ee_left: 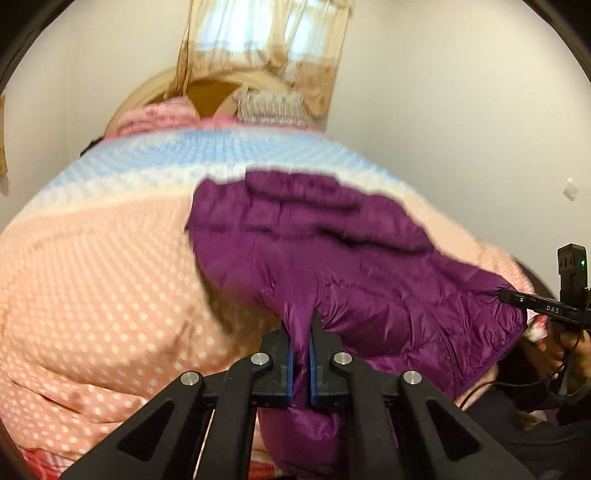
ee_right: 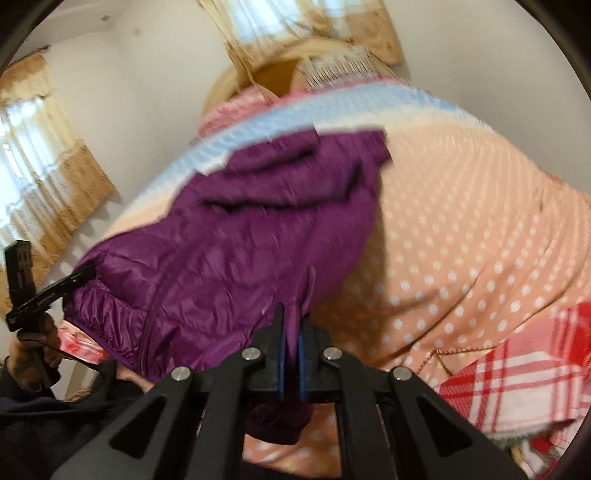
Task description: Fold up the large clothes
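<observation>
Garment: purple jacket (ee_left: pixel 332 251), a large puffer type, quilted in horizontal channels, thin shiny shell fabric, finely crinkled where bunched.
Garment, hem: gathered edge (ee_right: pixel 99 310) with tight puckers; a seam or zip line runs up from it.
Garment, location: spread across the bed, upper part lying on the blanket, lower edge raised off it between the two grippers.
Left gripper (ee_left: pixel 301 354): black linkage arms, silver pivot pins, blue pads; jaws nearly together, pinching a fold of the jacket's fabric, with more fabric hanging below the pads.
Right gripper (ee_right: pixel 291 360): same build; jaws nearly together, clamped on a fold of the jacket, a small lump of fabric hanging beneath.
Blanket (ee_left: pixel 103 280): soft fleece, peach with white polka dots, pale blue and white bands at the far end.
Checked cloth (ee_right: pixel 517 373): red and white plaid, woven, rumpled, lying at the blanket's near edge.
Curtains (ee_left: pixel 266 33): sheer beige, patterned, over a bright window.
Walls: plain white.
</observation>
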A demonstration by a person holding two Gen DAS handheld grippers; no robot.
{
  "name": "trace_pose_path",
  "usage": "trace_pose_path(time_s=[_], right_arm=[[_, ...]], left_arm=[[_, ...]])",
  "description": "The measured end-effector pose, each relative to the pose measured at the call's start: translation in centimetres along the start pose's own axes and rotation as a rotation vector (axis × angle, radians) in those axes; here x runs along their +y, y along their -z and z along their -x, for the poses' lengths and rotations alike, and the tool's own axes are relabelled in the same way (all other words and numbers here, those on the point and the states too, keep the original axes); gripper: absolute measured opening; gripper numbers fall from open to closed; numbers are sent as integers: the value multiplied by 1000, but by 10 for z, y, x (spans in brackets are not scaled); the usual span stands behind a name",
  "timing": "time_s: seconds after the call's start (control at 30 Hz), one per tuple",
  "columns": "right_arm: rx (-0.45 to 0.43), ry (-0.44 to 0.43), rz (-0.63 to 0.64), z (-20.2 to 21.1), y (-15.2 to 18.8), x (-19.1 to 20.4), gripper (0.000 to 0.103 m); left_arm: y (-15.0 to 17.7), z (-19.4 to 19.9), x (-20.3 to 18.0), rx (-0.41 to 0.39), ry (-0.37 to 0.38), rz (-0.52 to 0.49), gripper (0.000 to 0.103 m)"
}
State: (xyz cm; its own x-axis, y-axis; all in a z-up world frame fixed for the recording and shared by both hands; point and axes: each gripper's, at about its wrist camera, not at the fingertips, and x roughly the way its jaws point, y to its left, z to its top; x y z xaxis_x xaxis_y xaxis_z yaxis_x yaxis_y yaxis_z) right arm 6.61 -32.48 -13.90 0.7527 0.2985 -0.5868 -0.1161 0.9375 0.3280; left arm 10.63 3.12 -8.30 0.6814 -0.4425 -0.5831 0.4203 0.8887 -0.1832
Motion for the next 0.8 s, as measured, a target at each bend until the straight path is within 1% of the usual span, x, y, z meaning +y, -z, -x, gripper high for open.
trace_pose_path(time_s=[0.07, 0.1, 0.17, 0.2, 0.23, 0.3, 0.37, 0.43, 0.5, 0.57, 0.6, 0.63, 0.67, 0.73, 0.8], right_arm=[[-64, -14, 36, 26, -10, 12, 7], [-102, -18, 52, 38, -18, 17, 7], [-157, -21, 71, 48, -34, 22, 7], [-182, -18, 85, 47, -44, 22, 7], [-201, -13, 91, 40, -55, 22, 7], [-228, -4, 70, 17, -78, 14, 7], [-243, -1, 36, -11, -101, 5, 7], [-251, 14, 12, -35, -117, -2, 7], [-247, 32, -4, -66, -138, -9, 7], [-238, 43, -21, -84, -150, -11, 7], [-232, 63, -26, -102, -160, -14, 7], [-226, 70, -36, -109, -164, -18, 7], [-218, 73, -45, -121, -170, -21, 7], [-206, 99, -48, -134, -175, -25, 7], [-186, 109, -58, -149, -180, -28, 7]], left_arm=[[-9, 28, -3, -52, 0, -17, 4], [-12, 36, -4, -64, -4, -24, 4], [-22, 44, -6, -88, -7, -40, 4], [-28, 44, -7, -110, -20, -65, 4], [-33, 37, -8, -122, -48, -92, 4], [-45, 14, -4, -123, -57, -96, 4], [-61, -17, 6, -124, -87, -103, 4], [-76, -44, 18, -120, -98, -88, 4], [-94, -76, 38, -103, -107, -59, 4], [-108, -104, 50, -108, -132, -46, 4], [-110, -115, 51, -94, -129, -48, 4], [-116, -132, 55, -71, -140, -52, 5], [-118, -138, 61, -72, -154, -42, 7], [-124, -152, 68, -88, -146, -15, 8], [-129, -167, 71, -67, -170, -12, 10]])
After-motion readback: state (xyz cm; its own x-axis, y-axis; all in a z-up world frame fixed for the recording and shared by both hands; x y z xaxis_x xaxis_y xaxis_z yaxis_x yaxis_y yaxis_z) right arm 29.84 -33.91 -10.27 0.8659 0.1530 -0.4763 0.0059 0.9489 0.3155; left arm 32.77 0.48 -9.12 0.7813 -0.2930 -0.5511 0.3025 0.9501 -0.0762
